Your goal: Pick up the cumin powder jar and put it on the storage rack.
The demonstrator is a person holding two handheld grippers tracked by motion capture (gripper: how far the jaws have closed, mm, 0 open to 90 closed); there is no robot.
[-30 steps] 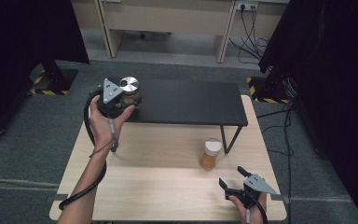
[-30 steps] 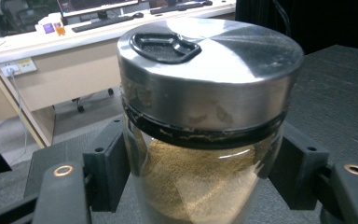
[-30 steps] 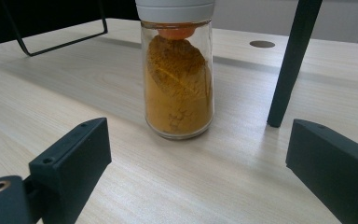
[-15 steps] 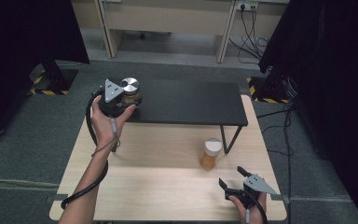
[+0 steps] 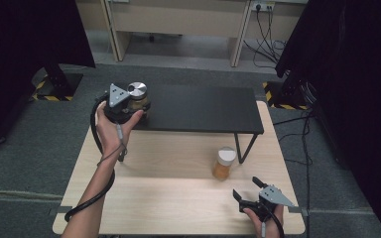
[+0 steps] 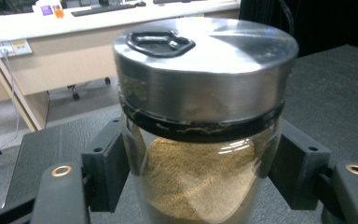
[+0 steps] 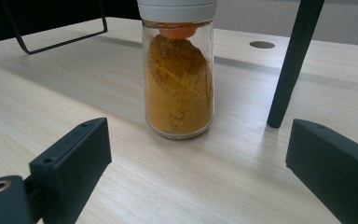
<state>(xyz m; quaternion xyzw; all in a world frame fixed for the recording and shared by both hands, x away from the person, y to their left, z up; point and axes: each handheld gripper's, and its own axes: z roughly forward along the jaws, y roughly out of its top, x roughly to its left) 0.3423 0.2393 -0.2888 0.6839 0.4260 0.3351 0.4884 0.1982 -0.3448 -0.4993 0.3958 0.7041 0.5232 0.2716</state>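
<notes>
A glass jar (image 5: 138,91) with a shiny metal lid, full of light brown powder, stands on the left end of the black shelf (image 5: 203,106). My left gripper (image 5: 137,105) is around it, and its pads (image 6: 107,168) press both sides of the jar (image 6: 205,70) below the lid. The jaws have just been easing open a little, with the jar still between them. A second jar (image 5: 224,163) with a white cap and orange powder stands on the wooden table (image 5: 168,198). My right gripper (image 5: 246,188) rests open just in front of that jar (image 7: 179,88), with nothing between its fingers (image 7: 74,154).
The shelf's thin black leg (image 7: 291,60) stands right beside the orange jar. Desks and trailing cables line the far wall, with dark curtains on both sides. The shelf top to the right of the metal-lidded jar is bare.
</notes>
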